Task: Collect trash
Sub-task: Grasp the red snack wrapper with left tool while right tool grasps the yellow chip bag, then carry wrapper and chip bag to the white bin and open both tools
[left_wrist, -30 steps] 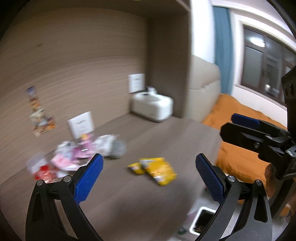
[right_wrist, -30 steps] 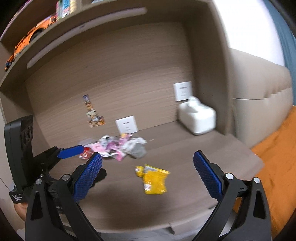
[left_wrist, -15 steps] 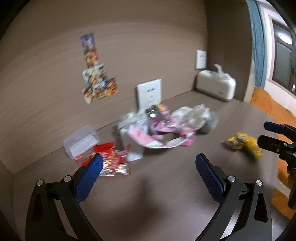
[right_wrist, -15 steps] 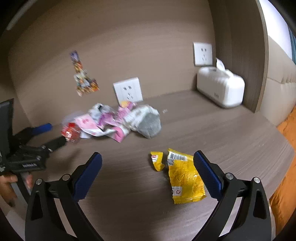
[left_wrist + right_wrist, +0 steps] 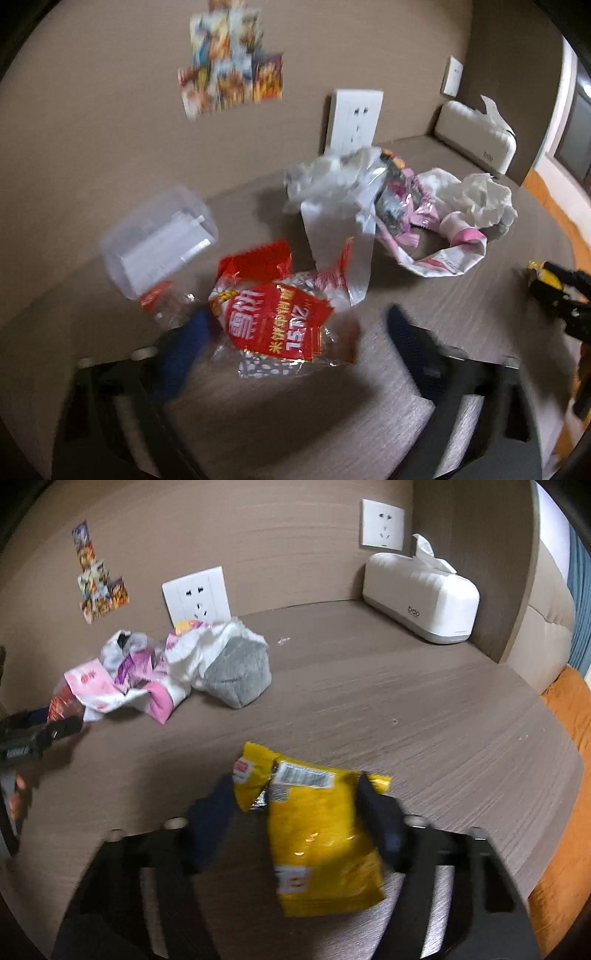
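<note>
Left claw (image 5: 295,332): hanging open, fingers straddling red snack wrapper (image 5: 277,317) lying on tabletop (image 5: 461,295).
Right claw (image 5: 295,808): spreading wide around yellow chip bag (image 5: 321,834), flat on tabletop nr front edge.
Trash pile (image 5: 166,668): sitting by wall socket (image 5: 195,596).

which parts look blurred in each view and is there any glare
Left wrist view: the left claw is motion-smeared, the colourful wall stickers soft; glare glints on the red foil snack wrapper. Right wrist view: the right claw smears, the white plastic tissue box stays sharp.
</note>
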Tool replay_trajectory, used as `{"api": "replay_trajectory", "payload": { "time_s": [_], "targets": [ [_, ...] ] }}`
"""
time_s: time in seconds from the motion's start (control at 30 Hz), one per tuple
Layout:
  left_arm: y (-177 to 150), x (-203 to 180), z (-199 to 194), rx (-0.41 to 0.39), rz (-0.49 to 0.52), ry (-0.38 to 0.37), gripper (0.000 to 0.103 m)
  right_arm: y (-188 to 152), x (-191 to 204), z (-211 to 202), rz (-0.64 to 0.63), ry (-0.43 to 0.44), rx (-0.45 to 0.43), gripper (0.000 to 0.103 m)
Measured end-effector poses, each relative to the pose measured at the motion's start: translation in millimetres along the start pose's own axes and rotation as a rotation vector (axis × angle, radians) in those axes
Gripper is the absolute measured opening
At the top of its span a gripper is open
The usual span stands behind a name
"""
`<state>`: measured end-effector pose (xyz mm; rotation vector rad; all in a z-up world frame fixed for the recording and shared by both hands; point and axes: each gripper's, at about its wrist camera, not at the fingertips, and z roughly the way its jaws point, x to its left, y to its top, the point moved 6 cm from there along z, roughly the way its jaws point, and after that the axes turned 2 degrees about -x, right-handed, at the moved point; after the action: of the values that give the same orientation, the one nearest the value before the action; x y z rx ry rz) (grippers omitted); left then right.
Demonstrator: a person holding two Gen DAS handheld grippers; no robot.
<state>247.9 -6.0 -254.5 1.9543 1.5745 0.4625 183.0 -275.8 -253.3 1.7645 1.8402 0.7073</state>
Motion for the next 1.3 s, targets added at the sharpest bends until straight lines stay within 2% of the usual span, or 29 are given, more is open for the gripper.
{"api": "replay_trajectory", "payload": {
  "time_s": [0.03,0.07,0.13,0.23,0.47,0.7,1.0,1.3],
  "targets": [
    [0.8,1.8,1.0,-0.002,-0.002,0.008,0.060,0.2,0.9,0.1,-0.008,-0.008,0.000,0.042],
    [2.0,2.8,1.2,-0.009,0.001,0.012,0.044,0.1,1.9,-0.3,-0.019,-0.017,0.001,0.038],
    [3.6,4.1,4.0,-0.008,0.025,0.033,0.037,0.0,3.0,-0.9,-0.031,-0.017,0.004,0.031],
    [4.7,3.2,-3.0,-0.022,0.042,0.053,0.030,1.0,4.7,-6.1,-0.045,-0.024,0.000,0.027],
    [6.5,-8.4,-46.6,-0.053,0.050,0.044,0.029,20.8,12.0,-45.5,0.005,0.056,-0.068,0.026],
    [13.8,-55.4,-100.1,-0.117,0.128,-0.014,0.029,49.3,11.0,-103.1,0.045,0.130,-0.186,0.026],
    [26.4,-162.2,-133.0,-0.173,0.247,-0.191,0.029,50.7,-27.6,-170.8,0.095,0.127,-0.291,0.026],
    [7.2,-296.9,-137.6,-0.156,0.433,-0.413,0.029,8.9,-96.0,-227.6,0.193,0.006,-0.309,0.026]
  ]
}}
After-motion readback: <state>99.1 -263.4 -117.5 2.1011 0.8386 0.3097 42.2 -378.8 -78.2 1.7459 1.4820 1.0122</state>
